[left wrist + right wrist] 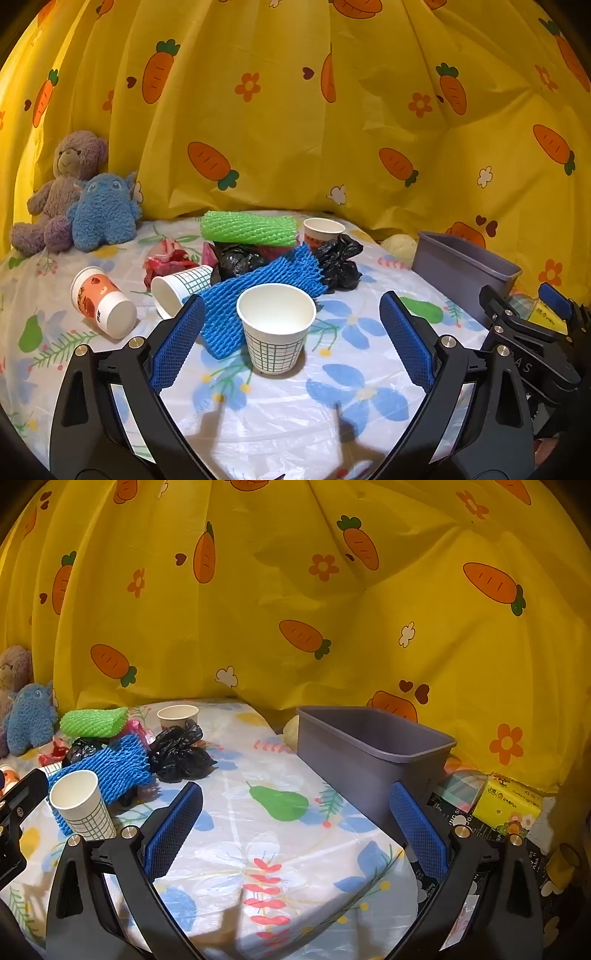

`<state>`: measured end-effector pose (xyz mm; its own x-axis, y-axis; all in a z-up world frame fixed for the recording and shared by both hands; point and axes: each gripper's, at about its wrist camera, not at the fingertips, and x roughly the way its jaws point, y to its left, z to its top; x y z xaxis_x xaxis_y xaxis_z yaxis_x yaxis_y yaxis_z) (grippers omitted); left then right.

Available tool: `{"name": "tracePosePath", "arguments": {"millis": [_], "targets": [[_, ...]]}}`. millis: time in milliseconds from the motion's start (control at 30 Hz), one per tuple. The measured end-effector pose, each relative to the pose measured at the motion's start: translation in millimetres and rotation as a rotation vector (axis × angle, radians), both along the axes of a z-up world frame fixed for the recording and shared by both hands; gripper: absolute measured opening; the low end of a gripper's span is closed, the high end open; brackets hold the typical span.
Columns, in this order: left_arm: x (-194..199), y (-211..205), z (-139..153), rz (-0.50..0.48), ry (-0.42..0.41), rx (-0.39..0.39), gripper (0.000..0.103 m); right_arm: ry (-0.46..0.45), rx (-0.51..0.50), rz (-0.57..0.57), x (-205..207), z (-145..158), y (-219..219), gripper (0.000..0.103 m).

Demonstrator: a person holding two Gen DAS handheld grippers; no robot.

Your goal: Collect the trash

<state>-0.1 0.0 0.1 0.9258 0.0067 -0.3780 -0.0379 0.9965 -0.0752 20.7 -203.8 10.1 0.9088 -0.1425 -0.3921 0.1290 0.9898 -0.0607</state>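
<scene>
Left claw (pixel 291 325) wide, nothing gripped — an upright grid-print paper cup (pixel 275 326) stands on the bench (pixel 295 417) ahead, between the pads but untouched. Right claw (pixel 295 823) also wide, empty, over bare floral cover. Trash pile behind the cup: blue foam net (pixel 266 291), green foam net (pixel 249 229), black bags (pixel 338 264), tipped cups. Grey bin (pixel 369 753) at bench's right edge.

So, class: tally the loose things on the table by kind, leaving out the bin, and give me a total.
Paper cups: 4 (upright checked, tipped checked, tipped orange, upright at back)
Foam nets: 2 (green, blue)
Black bags: 2 ()
Red wrapper: 1
Soft toys: 2 (purple bear, blue)
Total: 11
</scene>
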Motion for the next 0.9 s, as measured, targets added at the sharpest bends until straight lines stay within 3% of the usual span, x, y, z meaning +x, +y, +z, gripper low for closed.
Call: {"name": "tracePosePath", "arguments": {"millis": [900], "targets": [[1.0, -10.3, 7.2, -0.018, -0.003, 0.004, 0.094, -0.01, 0.018, -0.008, -0.5, 4.3, -5.5, 0.098]]}}
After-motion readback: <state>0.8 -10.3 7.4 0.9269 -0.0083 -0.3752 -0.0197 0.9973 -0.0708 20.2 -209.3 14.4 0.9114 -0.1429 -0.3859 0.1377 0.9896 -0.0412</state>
